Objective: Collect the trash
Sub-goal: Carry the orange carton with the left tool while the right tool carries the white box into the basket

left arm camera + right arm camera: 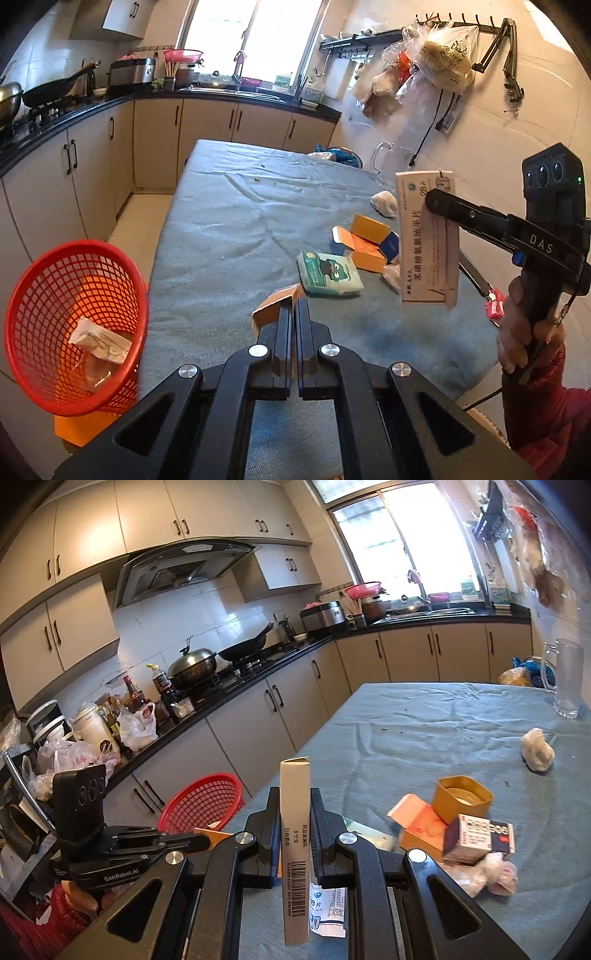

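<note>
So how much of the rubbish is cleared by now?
Barely started. The red basket holds a couple of crumpled wrappers. In hand: the right tongs clamp a flat white medicine box, and the left tongs pinch an orange card scrap. Still on the table: tissue pack, orange box, white wad.

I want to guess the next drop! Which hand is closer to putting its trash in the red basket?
Probably left. Its tongs pinch an orange card scrap beside the red basket. The right tongs hold the white box farther across the table.
</note>
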